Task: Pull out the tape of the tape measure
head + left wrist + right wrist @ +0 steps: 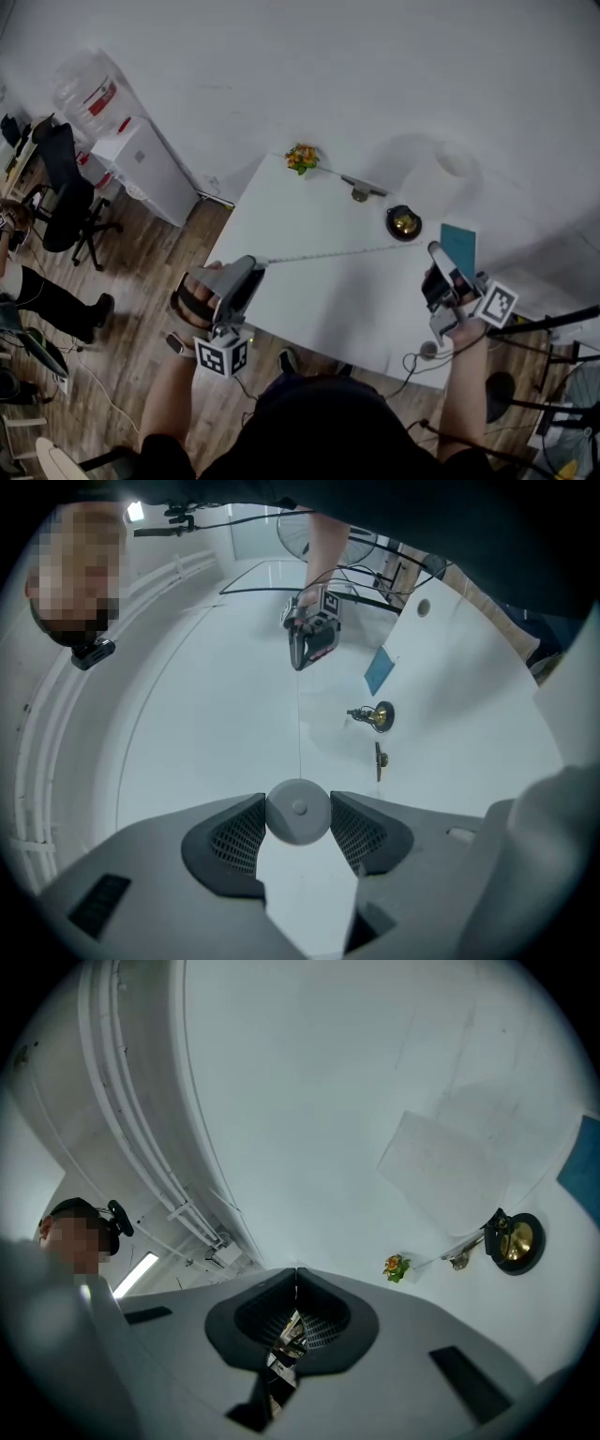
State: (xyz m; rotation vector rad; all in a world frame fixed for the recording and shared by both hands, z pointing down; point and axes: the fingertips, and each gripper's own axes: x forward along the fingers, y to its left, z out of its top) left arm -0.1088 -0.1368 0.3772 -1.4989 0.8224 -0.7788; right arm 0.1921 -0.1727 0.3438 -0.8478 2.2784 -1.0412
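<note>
Now my left hand-held gripper is clenched on the round grey tape measure. Both pads press on its sides. It is held at the left edge of the white tabletop, and the body of the hand-held gripper reaches out over the wooden floor. From the tape measure the tape runs thin and straight across the tabletop to my right hand-held gripper. Its jaws are closed together on the end of the tape. This hand-held gripper is above the right part of the tabletop, just beside a teal card near the right edge.

Behind the tape, near its right end, stands a black bell with a gold top, apart from the tape. Farther back a small metal piece lies near the far edge. Orange flowers sit at the far corner, close to the wall.

On my side of the tape the white surface is wide and bare up to the near edge. There a cable hangs over, close to the right corner. To the left of the tabletop the floor is open, and an office chair and a white water dispenser stand well apart from my left hand-held gripper.
</note>
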